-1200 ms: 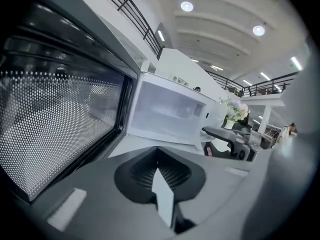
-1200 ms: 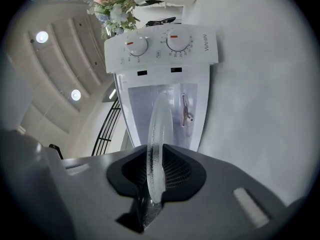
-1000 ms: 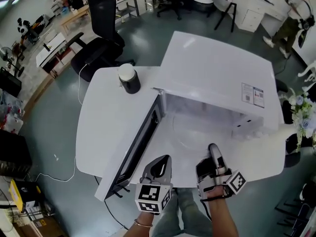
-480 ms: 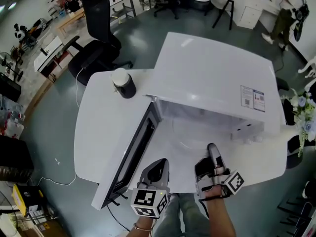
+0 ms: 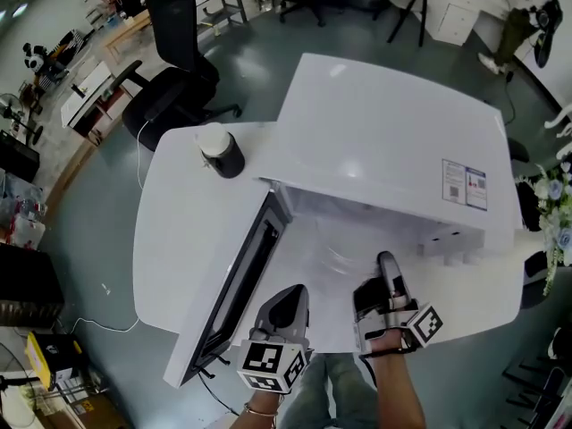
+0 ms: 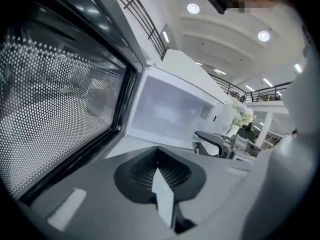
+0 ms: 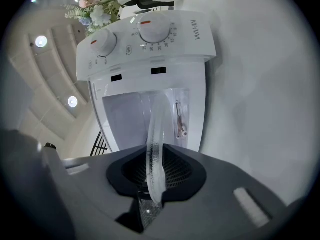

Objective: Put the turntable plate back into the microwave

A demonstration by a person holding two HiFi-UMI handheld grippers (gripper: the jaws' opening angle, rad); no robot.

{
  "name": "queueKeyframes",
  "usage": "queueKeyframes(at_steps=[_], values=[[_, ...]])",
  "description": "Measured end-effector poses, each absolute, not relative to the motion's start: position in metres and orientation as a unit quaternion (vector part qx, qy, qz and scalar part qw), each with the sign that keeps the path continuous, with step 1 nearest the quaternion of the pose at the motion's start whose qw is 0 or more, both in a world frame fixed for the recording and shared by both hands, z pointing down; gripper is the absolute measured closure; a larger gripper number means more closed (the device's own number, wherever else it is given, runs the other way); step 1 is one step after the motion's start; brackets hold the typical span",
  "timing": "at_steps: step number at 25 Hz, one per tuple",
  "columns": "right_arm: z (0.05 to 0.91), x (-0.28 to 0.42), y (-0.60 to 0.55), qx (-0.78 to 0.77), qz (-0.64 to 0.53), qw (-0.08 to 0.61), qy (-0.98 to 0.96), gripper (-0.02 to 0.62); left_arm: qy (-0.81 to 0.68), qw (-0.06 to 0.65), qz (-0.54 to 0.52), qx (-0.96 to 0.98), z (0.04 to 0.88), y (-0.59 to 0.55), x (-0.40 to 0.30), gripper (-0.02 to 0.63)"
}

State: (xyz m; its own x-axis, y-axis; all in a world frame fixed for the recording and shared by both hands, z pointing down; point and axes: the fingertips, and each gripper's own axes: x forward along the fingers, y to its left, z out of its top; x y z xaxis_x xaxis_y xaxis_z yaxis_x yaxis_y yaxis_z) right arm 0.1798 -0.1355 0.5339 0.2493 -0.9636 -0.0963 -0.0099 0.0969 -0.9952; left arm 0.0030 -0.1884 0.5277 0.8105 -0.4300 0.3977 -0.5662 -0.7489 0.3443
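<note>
A white microwave [image 5: 384, 132] is found standing on the right half of the white desk [image 5: 183, 231], its back toward the far edge and a printed label [image 5: 465, 184] fixed on its top near the right side. Its door [image 5: 239, 284] is swung fully open and reaches out to the desk's near-left edge, so the cavity mouth is left facing the near edge. The right gripper [image 5: 384, 280] is held at the near edge in front of that mouth, with its claw pinched on the clear glass turntable plate [image 7: 155, 144]. The plate is gripped by its near rim and carried on edge in the right gripper view. Its far rim is directed at the cavity, below the two control knobs [image 7: 150, 31]; how far it reaches inside cannot be judged. The left gripper [image 5: 290, 295] is positioned just beside the door's inner face at the near edge, its claw pressed together on nothing. A black cylinder with a white top [image 5: 221, 148] is noted near the far-left edge, well apart from both grippers. A black office chair [image 5: 179, 61] is seen on the floor beyond that edge, and flowers [image 5: 554, 213] off the right edge.
</note>
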Motion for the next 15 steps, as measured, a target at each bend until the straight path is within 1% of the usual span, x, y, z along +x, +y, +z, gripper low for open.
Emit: queueKeyframes(at_steps=[15], values=[[0.530, 0.201, -0.161, -0.538, -0.397, 0.591, 0.451, 0.534, -0.277, 0.235, 0.146, 0.920, 0.529, -0.200, 0.014, 0.607]])
